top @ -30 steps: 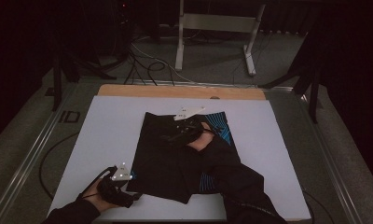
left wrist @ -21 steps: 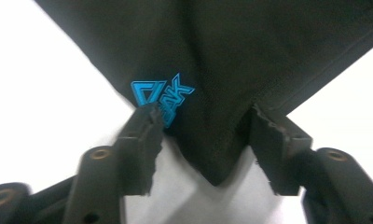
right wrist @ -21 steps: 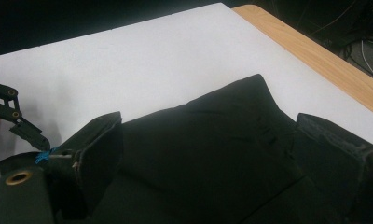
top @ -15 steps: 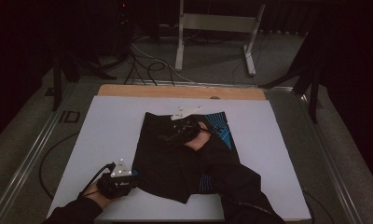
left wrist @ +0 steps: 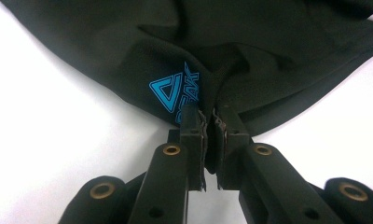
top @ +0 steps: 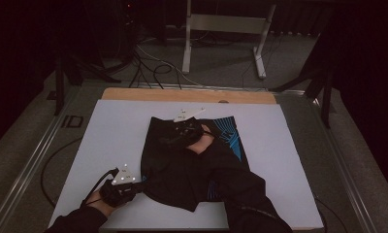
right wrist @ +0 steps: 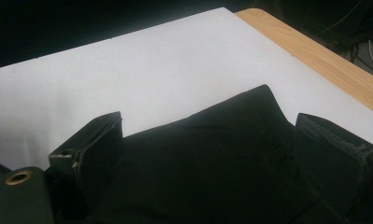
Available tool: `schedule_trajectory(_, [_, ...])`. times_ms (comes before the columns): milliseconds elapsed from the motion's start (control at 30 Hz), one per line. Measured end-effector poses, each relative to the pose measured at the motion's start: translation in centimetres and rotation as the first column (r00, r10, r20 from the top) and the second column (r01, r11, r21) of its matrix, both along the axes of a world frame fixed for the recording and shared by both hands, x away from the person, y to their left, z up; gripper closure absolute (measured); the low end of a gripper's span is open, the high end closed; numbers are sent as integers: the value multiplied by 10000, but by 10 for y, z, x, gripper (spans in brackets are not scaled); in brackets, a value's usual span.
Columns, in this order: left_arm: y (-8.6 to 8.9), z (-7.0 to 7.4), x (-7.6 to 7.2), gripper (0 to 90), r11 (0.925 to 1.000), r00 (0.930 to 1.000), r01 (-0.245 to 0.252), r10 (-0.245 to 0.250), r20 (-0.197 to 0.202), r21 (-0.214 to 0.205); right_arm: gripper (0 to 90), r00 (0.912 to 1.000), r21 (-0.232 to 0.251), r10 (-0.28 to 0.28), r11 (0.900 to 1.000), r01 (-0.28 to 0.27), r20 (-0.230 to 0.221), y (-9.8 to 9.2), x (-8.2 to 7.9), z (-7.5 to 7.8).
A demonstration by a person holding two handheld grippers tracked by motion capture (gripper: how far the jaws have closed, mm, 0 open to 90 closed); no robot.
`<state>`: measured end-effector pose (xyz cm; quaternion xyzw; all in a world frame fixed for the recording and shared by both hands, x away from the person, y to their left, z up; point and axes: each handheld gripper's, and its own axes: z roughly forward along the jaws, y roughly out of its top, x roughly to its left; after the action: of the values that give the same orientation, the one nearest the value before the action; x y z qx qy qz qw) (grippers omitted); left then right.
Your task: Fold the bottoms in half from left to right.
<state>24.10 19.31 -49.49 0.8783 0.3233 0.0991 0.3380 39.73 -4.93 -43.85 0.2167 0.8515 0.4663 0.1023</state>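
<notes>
A black garment (top: 192,170) with blue print lies spread on the white table (top: 114,131). At its near left corner my left gripper (top: 139,183) is shut on a fold of the hem. The left gripper view has the black cloth (left wrist: 268,46) pinched between the pads beside a blue triangle logo (left wrist: 168,91), and my left gripper (left wrist: 209,116) has just been closing on it. My right gripper (top: 170,135) rests at the garment's far edge. Its jaws stand wide apart, right gripper (right wrist: 210,123), with black fabric (right wrist: 212,177) lying loose between them.
A wooden strip (top: 182,94) runs along the table's far edge, wooden strip (right wrist: 315,51). Bare white surface lies left of the garment and beyond it. Cables (top: 148,63) and a metal stand (top: 221,29) are on the floor behind the table. A dark sleeve (top: 250,194) covers part of the garment.
The left gripper's jaws have closed on the garment's near left hem. The right gripper has shifted slightly toward the far left on the garment.
</notes>
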Motion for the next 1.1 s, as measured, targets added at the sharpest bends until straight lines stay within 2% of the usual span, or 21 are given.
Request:
schedule_trajectory(367, [0, 0, 0, 838, 10000, 10000, 4, -4, -39, -58, 93, 9996, -147, 50, 9999, -54, -274, 24, 14, -9])
schedule_trajectory(700, [1, 0, -1, 844, 10000, 10000, 67, -67, -35, 26, 93, 9988, -284, -178, 9995, 165, -461, 47, 30, -18])
schedule_trajectory(967, [3, 3, -1, 844, 9998, 10000, 12, -11, 59, -198, 94, 9982, -412, -277, 9988, 256, -528, 59, 41, -27])
schedule_trajectory(1100, [3, 2, -2, 843, 9997, 10000, 10, -9, 55, -243, 94, 9963, -502, -457, 9979, 421, -734, 66, 48, -35])
